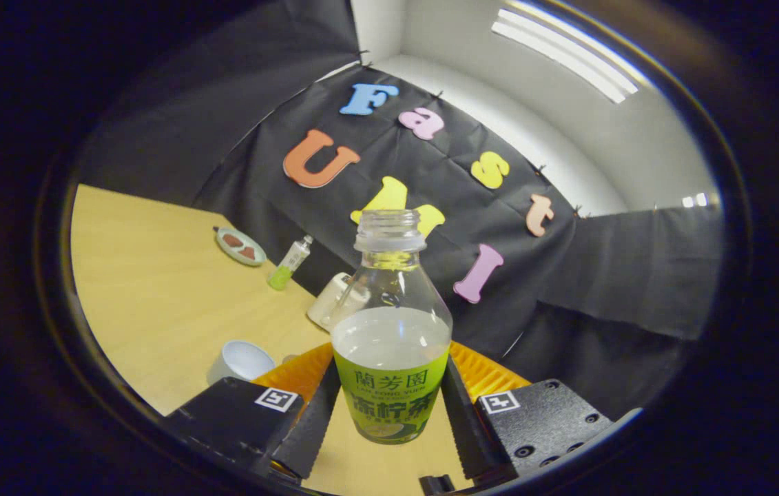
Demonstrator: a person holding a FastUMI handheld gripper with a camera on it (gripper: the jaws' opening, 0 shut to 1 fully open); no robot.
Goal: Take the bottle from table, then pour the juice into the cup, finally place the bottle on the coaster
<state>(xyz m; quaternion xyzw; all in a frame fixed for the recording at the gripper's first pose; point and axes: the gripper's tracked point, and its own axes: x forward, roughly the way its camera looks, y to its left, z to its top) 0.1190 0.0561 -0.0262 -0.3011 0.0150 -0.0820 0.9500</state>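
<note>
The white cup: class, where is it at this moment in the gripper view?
The white cup lies on the wooden table, just left of the gripper, whose fingers clamp the bottle.

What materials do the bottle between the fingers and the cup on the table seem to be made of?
The clear uncapped bottle with a green label, gripped in the tool, looks like thin transparent plastic: you see liquid and the wall through it, and its neck ring is moulded. The label looks like glossy printed film. The small pale cup on the light wooden table looks like glazed ceramic or smooth plastic; its soft sheen leaves this open.
</note>
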